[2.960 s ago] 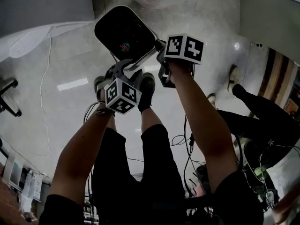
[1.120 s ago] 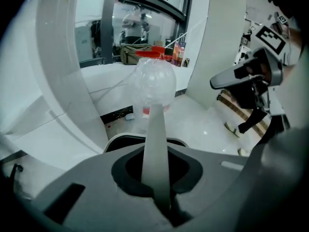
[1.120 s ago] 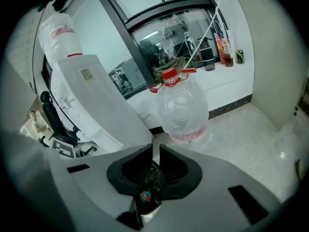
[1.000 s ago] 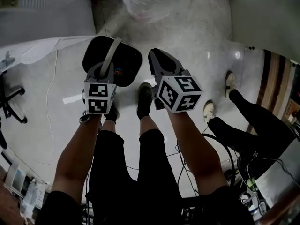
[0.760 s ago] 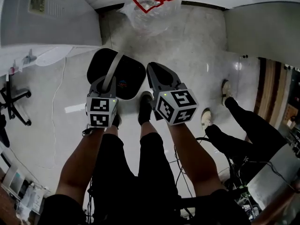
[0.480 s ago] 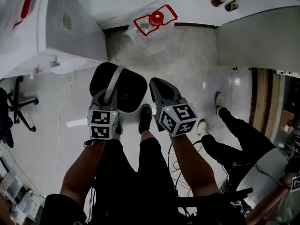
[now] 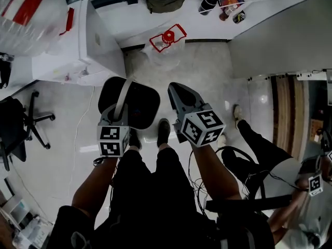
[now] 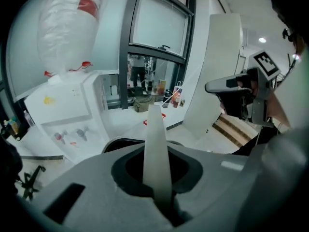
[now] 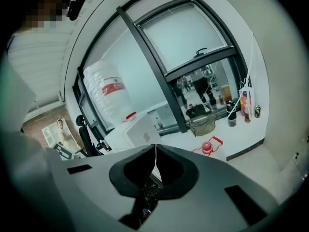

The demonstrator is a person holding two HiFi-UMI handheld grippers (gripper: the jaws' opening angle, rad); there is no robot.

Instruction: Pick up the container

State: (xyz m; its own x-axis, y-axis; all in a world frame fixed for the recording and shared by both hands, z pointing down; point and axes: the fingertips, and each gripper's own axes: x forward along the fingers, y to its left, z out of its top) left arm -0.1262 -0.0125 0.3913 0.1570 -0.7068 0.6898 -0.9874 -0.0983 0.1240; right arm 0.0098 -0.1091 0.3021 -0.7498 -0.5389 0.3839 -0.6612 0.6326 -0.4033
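Observation:
The container [image 7: 141,104] is a black rounded tub that hangs above the floor in front of the person's legs. A pale grey strip [image 7: 123,93] runs across it like a handle. My left gripper [image 7: 120,109] is shut on that strip [image 8: 155,144], which stands straight up between its jaws, with the tub's dark rim [image 8: 123,141] curving behind. My right gripper [image 7: 176,91] is to the right of the tub, a gap of floor between them. Its jaws [image 9: 155,164] meet in a thin slit and hold nothing.
A white water dispenser [image 7: 91,40] with a large bottle stands at the upper left. A clear jug with a red cap [image 7: 167,37] lies by the wall. An office chair [image 7: 23,128] is at the left. Another person's legs [image 7: 259,147] and cables are at the right.
Both grippers and the tub have risen well above the floor, and more of the room shows. Three seconds ago the right gripper was at the tub's edge; it is apart from it now.

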